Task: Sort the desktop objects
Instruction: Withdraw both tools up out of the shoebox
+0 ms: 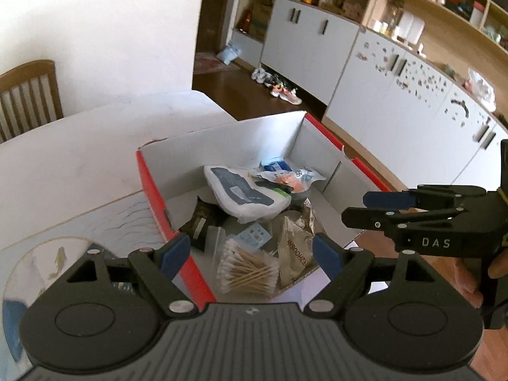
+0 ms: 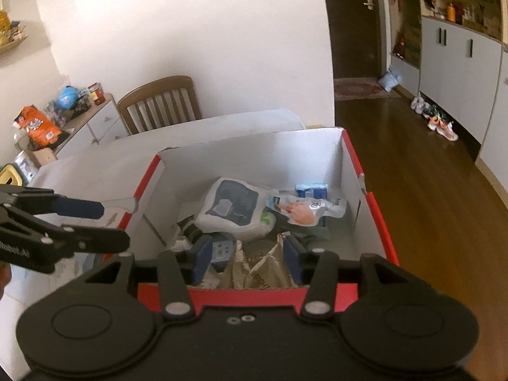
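- Left wrist view: left gripper (image 1: 252, 252) is spread wide with nothing in it, hanging over the near end of the box (image 1: 155, 190), which is red outside, white inside.
- Right under it there's a pack of cotton swabs (image 1: 246, 270), and just right of that a crinkly brown packet (image 1: 295, 247).
- Further in, a white pouch (image 1: 241, 190) with a dark blue panel sits on top of the pile, with a clear wrapper (image 1: 292, 177) with orange on it at its far right and a small blue pack (image 1: 274, 165) near the far wall.
- Some dark thing (image 1: 198, 222) sits at the left wall, can't tell what it is.
- Right gripper (image 1: 355, 204) pokes in from the right over the box's right rim, a hand (image 1: 470, 281) behind it.
- Right wrist view: right gripper (image 2: 247, 260) is released, jaws partly apart, nothing pinched, hovering over the box's near rim above the brown packet (image 2: 263, 266).
- Box sits on a white table (image 1: 79, 158), with a wooden chair (image 2: 162, 104) at the far side.
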`<control>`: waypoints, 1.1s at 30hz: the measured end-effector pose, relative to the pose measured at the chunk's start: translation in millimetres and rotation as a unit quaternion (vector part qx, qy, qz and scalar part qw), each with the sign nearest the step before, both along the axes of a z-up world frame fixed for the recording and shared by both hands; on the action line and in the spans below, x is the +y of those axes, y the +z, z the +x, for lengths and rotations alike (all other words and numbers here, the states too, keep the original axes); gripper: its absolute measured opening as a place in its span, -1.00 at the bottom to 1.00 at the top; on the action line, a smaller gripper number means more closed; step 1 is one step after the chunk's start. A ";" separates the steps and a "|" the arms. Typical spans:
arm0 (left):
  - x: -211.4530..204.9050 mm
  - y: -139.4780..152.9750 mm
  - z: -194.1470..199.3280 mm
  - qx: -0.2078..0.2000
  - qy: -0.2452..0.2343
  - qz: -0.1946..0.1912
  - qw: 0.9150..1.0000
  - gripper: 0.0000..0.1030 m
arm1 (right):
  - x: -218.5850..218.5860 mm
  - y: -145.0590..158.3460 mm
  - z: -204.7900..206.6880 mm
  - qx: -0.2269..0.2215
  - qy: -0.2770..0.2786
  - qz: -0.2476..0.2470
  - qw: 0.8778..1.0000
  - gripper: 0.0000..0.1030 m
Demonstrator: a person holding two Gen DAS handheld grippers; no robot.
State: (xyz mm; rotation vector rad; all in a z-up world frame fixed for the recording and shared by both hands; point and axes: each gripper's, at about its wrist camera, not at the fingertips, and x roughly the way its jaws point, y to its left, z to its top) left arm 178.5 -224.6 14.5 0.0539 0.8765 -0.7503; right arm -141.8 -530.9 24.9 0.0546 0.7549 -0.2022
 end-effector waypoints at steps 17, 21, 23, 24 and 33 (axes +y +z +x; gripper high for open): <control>36.9 -5.4 -20.2 -0.006 0.070 -0.008 0.998 1.00 | 22.7 0.5 -8.5 -0.026 0.018 -0.026 0.999 0.66; 38.3 -4.6 -25.7 -0.007 0.072 -0.012 0.997 1.00 | 28.4 3.2 -15.7 -0.032 0.027 -0.029 0.999 0.69; 38.5 -3.9 -29.5 -0.011 0.073 -0.012 0.997 1.00 | 30.3 4.8 -19.2 -0.036 0.025 -0.029 0.999 0.70; 38.5 -3.5 -31.3 -0.014 0.073 -0.012 0.997 1.00 | 30.9 5.7 -20.9 -0.038 0.024 -0.030 0.999 0.71; 37.1 5.5 -48.2 -0.039 0.083 -0.005 0.996 1.00 | 37.0 10.8 -32.5 -0.048 0.016 -0.038 0.998 0.72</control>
